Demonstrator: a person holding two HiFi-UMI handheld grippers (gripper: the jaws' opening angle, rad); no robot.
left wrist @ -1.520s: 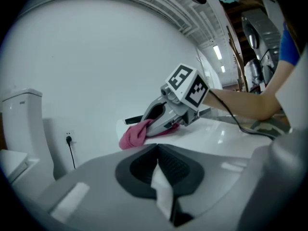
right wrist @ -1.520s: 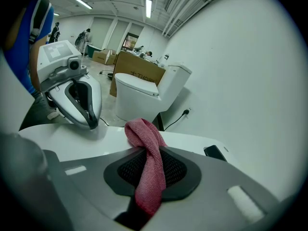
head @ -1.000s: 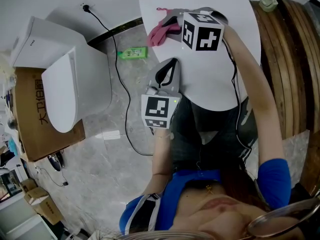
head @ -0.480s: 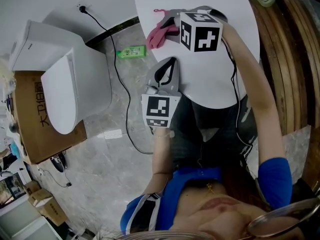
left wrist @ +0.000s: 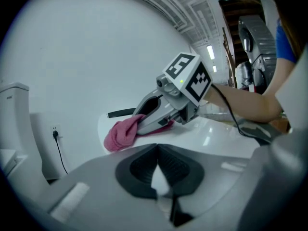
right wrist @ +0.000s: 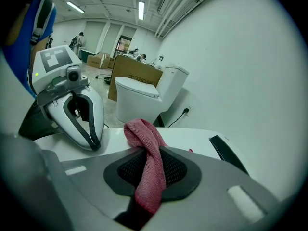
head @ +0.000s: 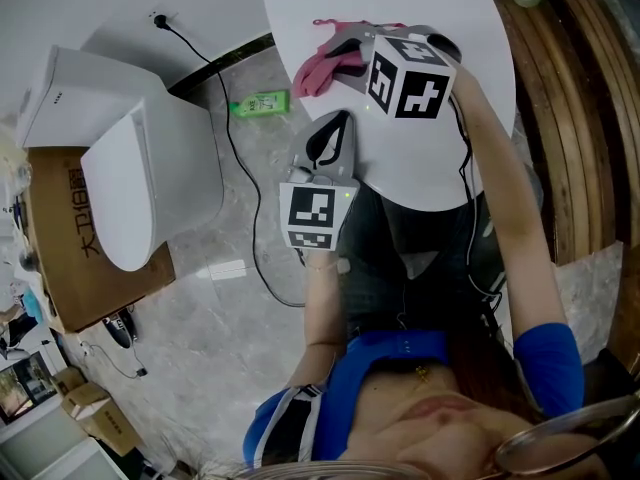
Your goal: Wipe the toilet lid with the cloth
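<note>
With the left gripper [left wrist: 157,174] clenched empty, the right gripper's [head: 340,53] narrow pinch on the cloth [right wrist: 144,138] may slip against the toilet lid [head: 120,193] at 9 o'clock.

Coarse, matt weave on pink woven cloth [right wrist: 147,177], pinched between fingers of right gripper [right wrist: 150,151]. Finger pads [right wrist: 180,170] there: black rubber, finely ribbed, matt. Shell behind pads: smooth grey plastic, dull sheen. Same grey plastic and ribbed black pads [left wrist: 139,170] on left gripper [left wrist: 158,150]. Beneath fingers: round white table [head: 420,158], smooth, glossy, showing reflections. Beyond fingertips: white ceramic toilet [right wrist: 137,100], glossy; brown cardboard box [right wrist: 139,71], matt. Further down: grey veined stone floor [head: 220,348], polished.
</note>
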